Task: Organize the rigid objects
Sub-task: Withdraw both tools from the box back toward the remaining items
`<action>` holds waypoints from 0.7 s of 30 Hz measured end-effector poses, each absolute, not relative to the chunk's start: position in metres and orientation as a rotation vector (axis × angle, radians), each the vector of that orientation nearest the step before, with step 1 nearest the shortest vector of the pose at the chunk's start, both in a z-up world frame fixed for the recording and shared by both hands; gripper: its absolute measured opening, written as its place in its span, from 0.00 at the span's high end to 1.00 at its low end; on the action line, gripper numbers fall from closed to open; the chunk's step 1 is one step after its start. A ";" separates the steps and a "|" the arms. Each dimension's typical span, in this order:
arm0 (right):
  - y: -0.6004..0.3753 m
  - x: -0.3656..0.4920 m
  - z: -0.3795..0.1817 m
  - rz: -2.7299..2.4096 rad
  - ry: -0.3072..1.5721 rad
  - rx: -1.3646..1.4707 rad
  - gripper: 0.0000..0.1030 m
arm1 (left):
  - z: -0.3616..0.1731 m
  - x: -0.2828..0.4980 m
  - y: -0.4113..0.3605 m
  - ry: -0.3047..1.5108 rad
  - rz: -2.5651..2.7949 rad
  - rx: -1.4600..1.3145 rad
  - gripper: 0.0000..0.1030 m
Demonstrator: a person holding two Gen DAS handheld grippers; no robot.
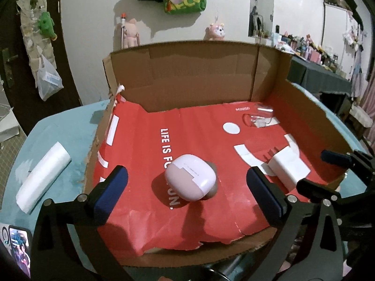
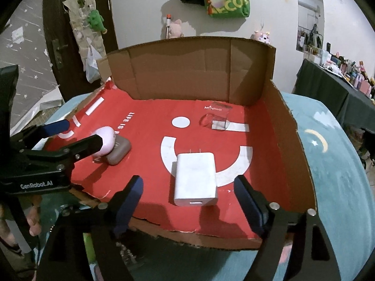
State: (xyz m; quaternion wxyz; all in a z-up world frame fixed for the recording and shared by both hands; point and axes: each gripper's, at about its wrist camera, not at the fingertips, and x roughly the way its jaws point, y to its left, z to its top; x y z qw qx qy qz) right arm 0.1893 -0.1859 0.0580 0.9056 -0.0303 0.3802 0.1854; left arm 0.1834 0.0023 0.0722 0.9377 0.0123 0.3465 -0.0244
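Charger (image 2: 195,181) flat in box (image 2: 290,154), prongs toward far wall; pink case (image 1: 191,180) left of it, leaning on brown lump (image 2: 119,152). Both light, rigid, smooth: likely slippery. Grip across flat sides. Left tongs (image 1: 187,193) and right tongs (image 2: 187,201) wide, empty.

open front, cardboard walls (image 2: 178,75) behind

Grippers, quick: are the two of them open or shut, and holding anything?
Left gripper: open, holding nothing; pink rounded plastic case lies loose.
Right gripper: open, holding nothing; white plastic charger block lies loose.
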 end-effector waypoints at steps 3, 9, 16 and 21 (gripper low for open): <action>-0.188 0.185 0.061 0.388 0.772 -0.049 0.13 | 0.078 0.174 0.002 0.675 -0.041 0.024 0.00; -0.190 0.172 0.070 0.404 0.726 -0.037 0.03 | 0.082 0.164 0.003 0.673 -0.065 0.004 0.00; -0.194 0.157 0.078 0.418 0.678 -0.028 0.00 | 0.079 0.150 0.001 0.718 -0.108 -0.008 0.00; -0.195 0.145 0.081 0.417 0.654 -0.023 0.00 | 0.081 0.136 -0.002 0.681 -0.059 0.025 0.00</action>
